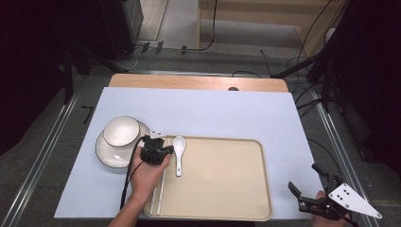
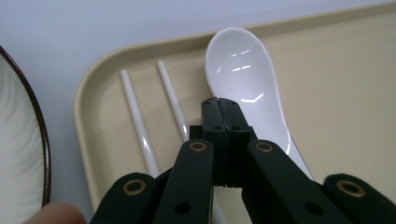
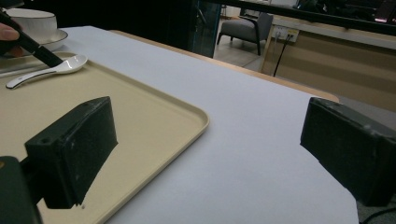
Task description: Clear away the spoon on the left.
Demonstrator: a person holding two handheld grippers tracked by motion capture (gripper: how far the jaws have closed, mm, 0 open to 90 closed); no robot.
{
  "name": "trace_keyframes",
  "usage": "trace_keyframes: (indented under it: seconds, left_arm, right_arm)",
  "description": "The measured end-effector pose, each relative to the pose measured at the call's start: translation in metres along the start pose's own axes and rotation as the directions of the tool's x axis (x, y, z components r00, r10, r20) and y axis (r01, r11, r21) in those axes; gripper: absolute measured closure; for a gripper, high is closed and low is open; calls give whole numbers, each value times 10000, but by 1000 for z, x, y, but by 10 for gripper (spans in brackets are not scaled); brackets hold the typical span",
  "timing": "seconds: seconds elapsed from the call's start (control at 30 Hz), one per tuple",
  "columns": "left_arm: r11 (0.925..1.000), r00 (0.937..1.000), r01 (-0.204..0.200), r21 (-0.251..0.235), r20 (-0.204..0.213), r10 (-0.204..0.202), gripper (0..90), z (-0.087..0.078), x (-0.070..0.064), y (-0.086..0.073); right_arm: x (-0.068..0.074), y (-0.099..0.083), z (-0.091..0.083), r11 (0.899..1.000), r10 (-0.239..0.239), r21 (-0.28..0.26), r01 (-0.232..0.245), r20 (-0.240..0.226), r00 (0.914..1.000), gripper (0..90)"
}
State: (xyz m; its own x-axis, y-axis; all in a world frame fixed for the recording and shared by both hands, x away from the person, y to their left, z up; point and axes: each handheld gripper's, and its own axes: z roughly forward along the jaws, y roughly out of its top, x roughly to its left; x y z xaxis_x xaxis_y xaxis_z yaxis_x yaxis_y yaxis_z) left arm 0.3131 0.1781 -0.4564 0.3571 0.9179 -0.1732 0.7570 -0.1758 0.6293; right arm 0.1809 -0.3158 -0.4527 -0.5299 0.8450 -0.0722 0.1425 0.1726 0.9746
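Left tongs pressed together over spoon; right tongs spread, well apart.

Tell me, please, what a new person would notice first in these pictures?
First, the big beige tray on the white table cover, with a white spoon and two white chopsticks at its left end. Next, the left gripper hangs over the chopsticks beside the spoon, fingers pressed together. A bowl on a plate stands left of the tray, and the right gripper waits open near the table's right edge.
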Motion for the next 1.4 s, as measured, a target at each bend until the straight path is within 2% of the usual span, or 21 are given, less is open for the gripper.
trace_keyframes:
  seconds: [0.13, 0.2, 0.3, 0.4, 0.5, 0.57, 0.77, 0.9, 1.17, 1.33, 1.4]
  left_arm:
    - [9992, 10000, 65, -385, 7, -65, 900, -7, -3, 1]
    - [9986, 9998, -5, -521, 181, 15, 900, -15, -9, -1]
    - [9989, 9977, -162, -446, 650, 190, 900, -23, -22, -7]
    - [9990, 9929, -399, -182, 1112, 417, 900, -29, -35, -18]
    - [9982, 9898, -606, 15, 1289, 599, 900, -35, -42, -32]
    - [9972, 9895, -728, 150, 1261, 703, 900, -39, -45, -41]
    - [9953, 9903, -811, 526, 1174, 745, 900, -33, -43, -52]
    - [9954, 9910, -838, 458, 1083, 785, 900, -32, -42, -51]
    - [9969, 9923, -657, 435, 1078, 607, 900, -31, -37, -50]
    - [9977, 9881, -659, 162, 1405, 630, 900, -36, -33, -48]
    - [9983, 9843, -586, 25, 1668, 573, 800, -41, -29, -46]
  right_arm:
    - [0, 0, 0, 10000, 17, -12, -17, 11, 10000, 37]
    - [-1, 0, -1, 10000, -5, -19, 6, 33, 10000, 37]
    - [-1, -1, 0, 10000, 47, -6, -47, 18, 10000, 37]
    - [-1, 0, 0, 10000, 18, -4, -18, 17, 10000, 37]
    - [0, 0, -1, 10000, 22, -39, -22, 2, 10000, 37]
    - [0, 0, -1, 10000, -23, -66, 24, 38, 10000, 37]
    - [0, 1, -1, 10000, 30, -47, -30, -16, 10000, 37]
    - [0, 1, -1, 10000, -13, -57, 13, 8, 10000, 37]
    - [0, 0, 0, 10000, 13, -18, -13, -18, 10000, 37]
    - [0, 0, 0, 10000, -6, -15, 6, -11, 10000, 37]
    - [0, 0, 0, 10000, -14, -9, 14, -7, 10000, 37]
